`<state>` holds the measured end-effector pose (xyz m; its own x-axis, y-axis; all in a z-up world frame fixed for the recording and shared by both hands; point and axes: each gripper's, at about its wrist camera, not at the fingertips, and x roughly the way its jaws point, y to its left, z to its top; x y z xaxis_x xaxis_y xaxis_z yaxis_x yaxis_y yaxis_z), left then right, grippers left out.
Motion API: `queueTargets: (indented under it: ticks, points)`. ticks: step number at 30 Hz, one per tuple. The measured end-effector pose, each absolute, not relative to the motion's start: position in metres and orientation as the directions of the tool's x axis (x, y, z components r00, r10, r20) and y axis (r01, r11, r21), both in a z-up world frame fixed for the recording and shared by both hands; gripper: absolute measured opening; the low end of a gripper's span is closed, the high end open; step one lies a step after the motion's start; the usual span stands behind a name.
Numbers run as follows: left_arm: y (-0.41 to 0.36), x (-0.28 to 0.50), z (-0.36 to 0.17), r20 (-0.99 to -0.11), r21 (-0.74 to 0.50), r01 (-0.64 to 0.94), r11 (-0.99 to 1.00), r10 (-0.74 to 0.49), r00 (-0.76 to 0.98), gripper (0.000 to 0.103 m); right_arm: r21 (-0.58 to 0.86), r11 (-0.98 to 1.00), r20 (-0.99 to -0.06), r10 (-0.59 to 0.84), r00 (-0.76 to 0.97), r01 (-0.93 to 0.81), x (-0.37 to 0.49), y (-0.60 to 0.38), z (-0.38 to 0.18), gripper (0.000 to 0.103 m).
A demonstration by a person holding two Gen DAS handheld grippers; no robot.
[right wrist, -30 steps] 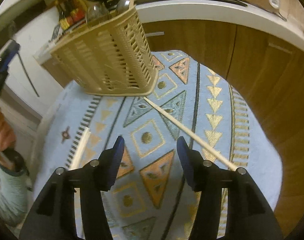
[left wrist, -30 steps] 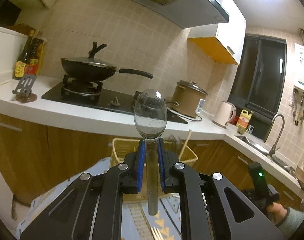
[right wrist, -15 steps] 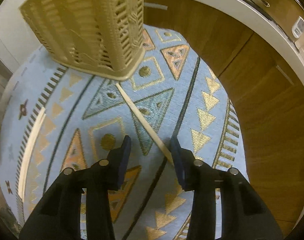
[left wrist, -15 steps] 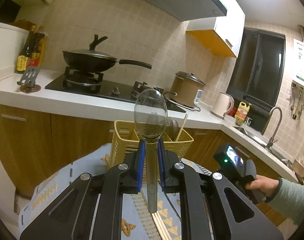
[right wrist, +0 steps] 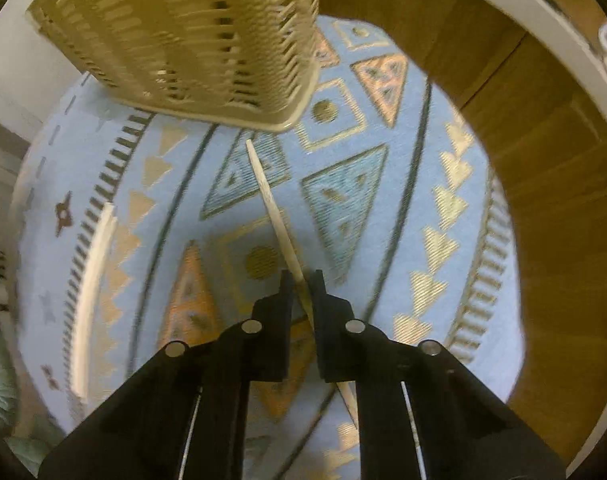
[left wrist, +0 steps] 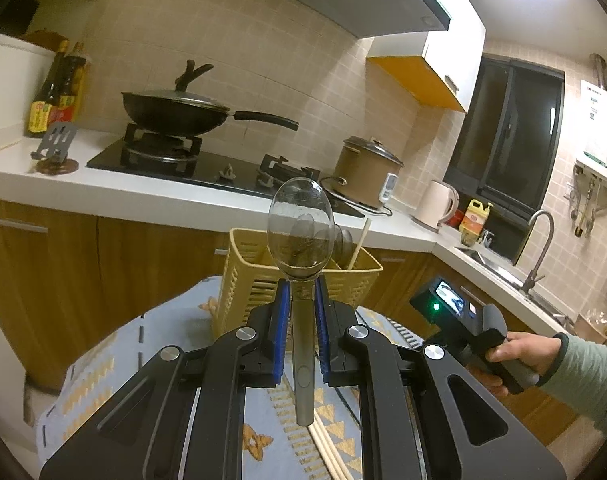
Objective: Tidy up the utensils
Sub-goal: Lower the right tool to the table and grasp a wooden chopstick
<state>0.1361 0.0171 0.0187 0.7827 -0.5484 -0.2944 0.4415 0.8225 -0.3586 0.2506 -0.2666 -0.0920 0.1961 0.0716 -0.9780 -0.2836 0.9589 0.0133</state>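
We treat the spoon (left wrist: 302, 276) as stiff, light and slippery; hold its flat handle. The left claw (left wrist: 301, 304) grips that handle, bowl upright, just in front of the basket (left wrist: 239, 280). The chopstick (right wrist: 269, 204) lies on the cloth (right wrist: 443, 208) in front of the basket, thin, light and apt to roll; take it mid-shaft. The right claw (right wrist: 302, 280) is closing, nearly shut, with the chopstick between its jaws.

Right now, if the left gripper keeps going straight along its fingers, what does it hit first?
Probably the yellow utensil basket, right ahead of the left gripper. The spoon it holds sticks out in front, so its bowl would likely reach the basket's rim first. Depth is hard to judge.
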Motion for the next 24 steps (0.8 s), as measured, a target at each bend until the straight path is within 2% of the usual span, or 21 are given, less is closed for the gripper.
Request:
queueTargets:
  ticks: [6, 12, 14, 18, 24]
  points:
    - [0.024, 0.134, 0.012, -0.303, -0.370, 0.445, 0.815, -0.559, 0.772, 0.011, 0.175, 0.971, -0.974, 0.194, 0.113, -0.161, 0.253, -0.270, -0.097, 0.008]
    - [0.027, 0.133, 0.006, -0.320, -0.372, 0.444, 0.815, -0.562, 0.763, 0.011, 0.181, 0.970, -0.974, 0.199, 0.106, -0.164, 0.254, -0.262, -0.098, 0.011]
    - [0.029, 0.132, 0.003, -0.323, -0.381, 0.443, 0.812, -0.566, 0.758, 0.011, 0.157, 0.967, -0.978, 0.181, 0.104, -0.203, 0.255, -0.249, -0.102, 0.014]
    - [0.031, 0.129, -0.004, -0.326, -0.397, 0.444, 0.803, -0.576, 0.750, 0.011, 0.113, 0.959, -0.985, 0.141, 0.094, -0.260, 0.252, -0.231, -0.104, 0.027]
    - [0.033, 0.124, -0.020, -0.338, -0.428, 0.448, 0.785, -0.599, 0.726, 0.011, -0.128, 0.902, -0.981, -0.052, 0.189, -0.414, 0.228, -0.187, -0.108, 0.027]
